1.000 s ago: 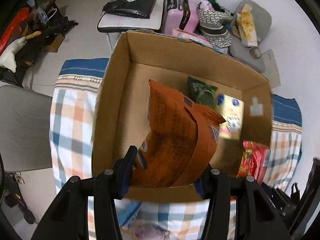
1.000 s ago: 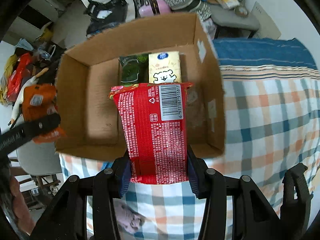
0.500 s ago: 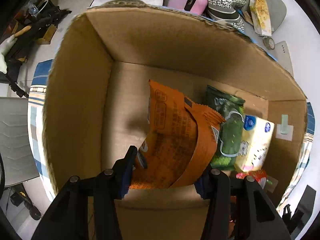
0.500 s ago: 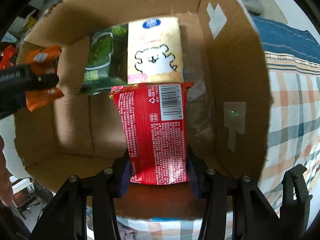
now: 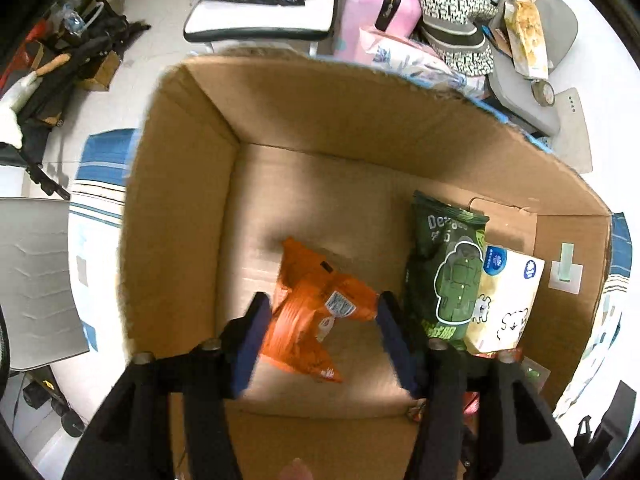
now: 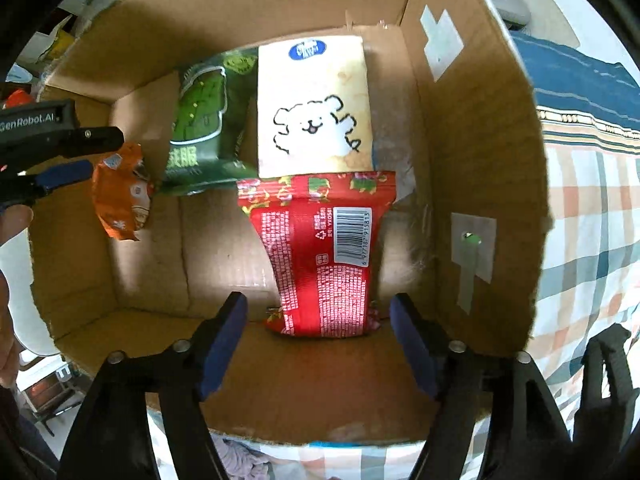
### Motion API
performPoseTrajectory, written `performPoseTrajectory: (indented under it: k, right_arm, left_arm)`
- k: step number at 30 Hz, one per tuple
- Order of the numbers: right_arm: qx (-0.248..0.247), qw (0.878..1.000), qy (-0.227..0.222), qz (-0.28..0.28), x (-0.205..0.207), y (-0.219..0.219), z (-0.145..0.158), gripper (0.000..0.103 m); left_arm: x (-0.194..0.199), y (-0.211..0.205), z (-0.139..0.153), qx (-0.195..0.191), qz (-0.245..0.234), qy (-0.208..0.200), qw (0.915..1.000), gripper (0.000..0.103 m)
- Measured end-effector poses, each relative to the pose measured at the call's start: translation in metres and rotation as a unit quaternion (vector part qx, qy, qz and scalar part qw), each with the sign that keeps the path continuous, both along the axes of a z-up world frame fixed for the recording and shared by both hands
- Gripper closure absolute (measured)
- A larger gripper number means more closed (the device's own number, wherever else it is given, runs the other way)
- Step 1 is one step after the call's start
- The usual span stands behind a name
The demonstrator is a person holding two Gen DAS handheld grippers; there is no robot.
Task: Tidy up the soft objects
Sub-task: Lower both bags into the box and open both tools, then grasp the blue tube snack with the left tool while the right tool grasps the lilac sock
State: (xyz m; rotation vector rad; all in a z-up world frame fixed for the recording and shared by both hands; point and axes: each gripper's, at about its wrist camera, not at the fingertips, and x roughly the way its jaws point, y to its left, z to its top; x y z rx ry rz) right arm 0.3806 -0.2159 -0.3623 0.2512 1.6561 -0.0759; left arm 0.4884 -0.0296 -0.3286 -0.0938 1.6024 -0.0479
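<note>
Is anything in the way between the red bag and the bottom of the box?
Nothing visible. The red bag already lies on the floor of the box, just past the right gripper, whose jaws stand open and apart from it.

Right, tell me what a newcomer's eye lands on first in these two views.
The big open cardboard box fills both views. Inside it, the red packet lies by the right wall, between the open right gripper fingers, below the cream bear pack and green pack. The orange packet sits crumpled between the open left gripper fingers.
</note>
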Motion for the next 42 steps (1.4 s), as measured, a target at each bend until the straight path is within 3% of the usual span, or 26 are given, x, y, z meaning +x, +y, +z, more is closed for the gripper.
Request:
performPoseTrajectory:
  k: [3,6,12,25,35,39,42]
  right_arm:
    - [-0.006,1.0,-0.012,0.004,0.001,-0.002,0.012,0.013]
    - [-0.011,1.0,-0.025,0.004,-0.005,-0.001,0.022,0.002]
    - [-0.039,0.997,-0.066,0.003,-0.019,-0.005,0.052,0.001]
    - [-0.073,0.984,-0.158,0.026,-0.07,0.011,0.13,0.001]
    - [-0.037,0.982,-0.182,0.039,-0.107,0.03,0.165,0.001]
    - [0.015,0.988,-0.132,0.079,-0.127,0.052,0.138,0.001]
    - [0.02,0.987,-0.09,0.13,-0.148,0.082,0.097,0.001]
  left_arm:
    - [-0.009,0.002,0.013,0.006,0.0,-0.021,0.9998,0.031]
    - [-0.023,0.007,0.031,0.016,-0.006,-0.049,0.9987,0.008]
    - [-0.068,0.007,0.07,0.048,-0.033,-0.13,0.9898,0.001]
    - [-0.158,0.015,0.139,0.047,-0.039,-0.219,0.9738,0.001]
    - [-0.196,0.045,0.159,0.061,-0.014,-0.225,0.9724,0.001]
    - [-0.226,0.068,0.132,0.097,-0.006,-0.198,0.9755,0.001]
    - [-0.244,0.085,0.101,0.108,0.003,-0.161,0.981,0.001]
